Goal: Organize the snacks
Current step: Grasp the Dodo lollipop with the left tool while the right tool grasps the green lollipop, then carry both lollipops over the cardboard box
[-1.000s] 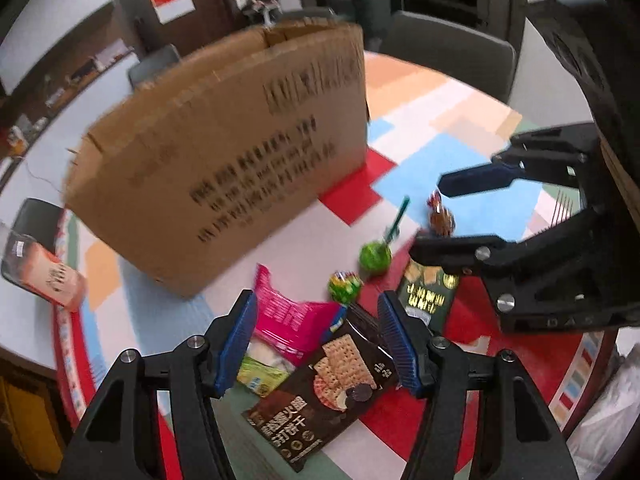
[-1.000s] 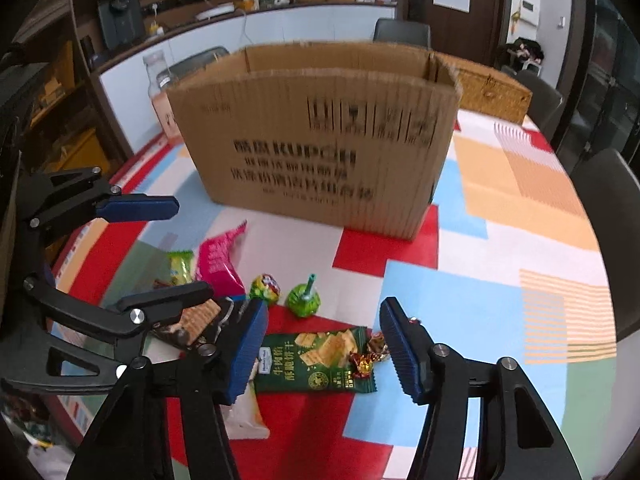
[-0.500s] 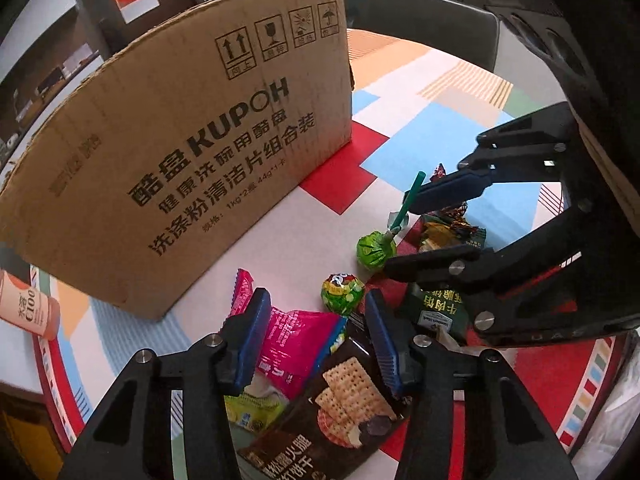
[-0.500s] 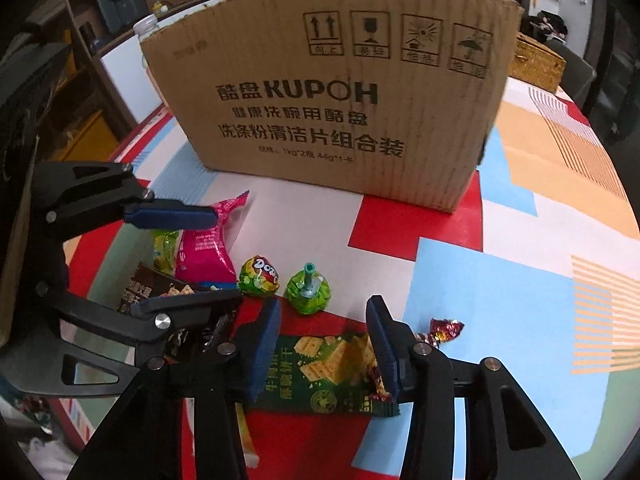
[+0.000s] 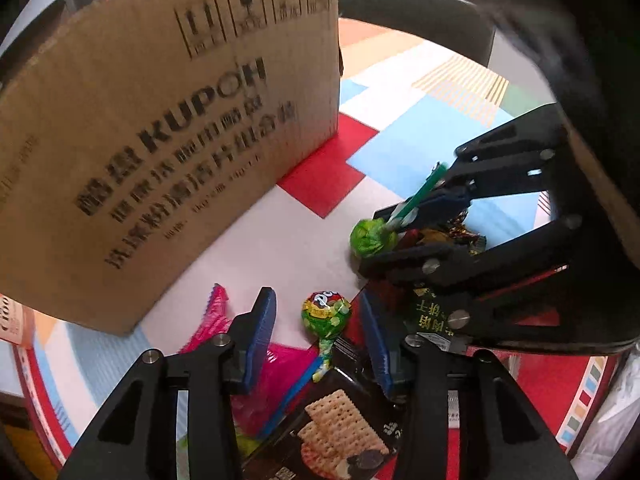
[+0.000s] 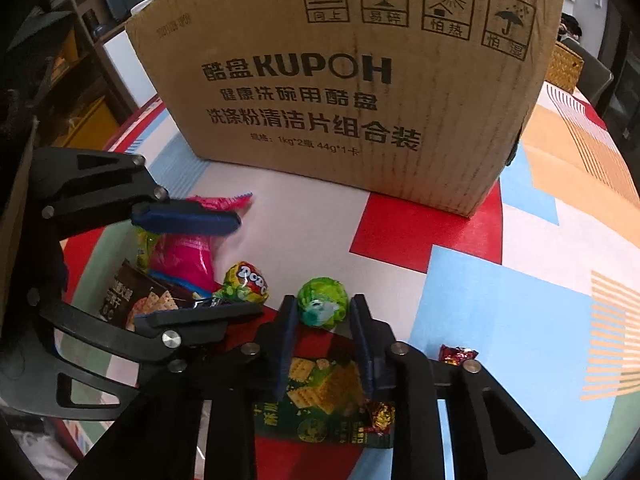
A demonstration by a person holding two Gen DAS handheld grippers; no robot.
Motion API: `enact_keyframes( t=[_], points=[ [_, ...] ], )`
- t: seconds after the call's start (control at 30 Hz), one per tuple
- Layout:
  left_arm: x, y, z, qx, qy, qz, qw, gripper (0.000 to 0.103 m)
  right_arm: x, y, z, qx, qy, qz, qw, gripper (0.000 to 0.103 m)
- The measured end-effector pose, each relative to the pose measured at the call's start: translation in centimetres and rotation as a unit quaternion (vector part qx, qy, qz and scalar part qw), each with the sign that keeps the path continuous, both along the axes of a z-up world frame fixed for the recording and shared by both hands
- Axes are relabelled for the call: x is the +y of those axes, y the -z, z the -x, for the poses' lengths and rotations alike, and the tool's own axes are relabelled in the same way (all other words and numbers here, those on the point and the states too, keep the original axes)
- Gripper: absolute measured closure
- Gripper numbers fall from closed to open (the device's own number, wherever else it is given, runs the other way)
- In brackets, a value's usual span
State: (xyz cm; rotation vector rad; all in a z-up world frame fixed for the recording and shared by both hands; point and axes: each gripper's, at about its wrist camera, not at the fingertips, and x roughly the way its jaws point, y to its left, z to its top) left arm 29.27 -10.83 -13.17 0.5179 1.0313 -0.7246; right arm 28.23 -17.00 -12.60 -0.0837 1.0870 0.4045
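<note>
Both tongs dropped lower, narrowing on lollipops

My right tongs (image 6: 322,314) are closing around the green lollipop (image 6: 323,307); left tongs (image 5: 318,334) closing around the Popo lollipop (image 5: 326,314), both on the table (image 5: 296,236) by the box (image 6: 360,80), nearer than before.

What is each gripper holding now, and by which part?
Right gripper is closing around the green lollipop's wrapped head; contact unclear. Left gripper is closing around the red-and-green lollipop's head, not yet touching.
</note>
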Motion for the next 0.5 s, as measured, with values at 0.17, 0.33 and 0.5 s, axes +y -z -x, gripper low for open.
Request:
enact_keyframes(
  t=[0.17,0.33,0.5],
  points=[
    [-0.2,0.5,-0.5,0.024,-0.016,0.014,0.9995,0.077,-1.0,0.0,0.2,-0.001,0.016,-0.005,1.000,0.076],
    [-0.1,0.3,-0.5,0.028,-0.034,0.030,0.9986,0.077,-1.9,-0.4,0.5,-0.005,0.030,-0.005,1.000,0.076],
    [1.0,-1.6,0.3,0.010,-0.052,0.052,0.9972,0.077,-3.0,-2.0,1.3,-0.022,0.044,-0.010,0.999,0.076]
  ],
)
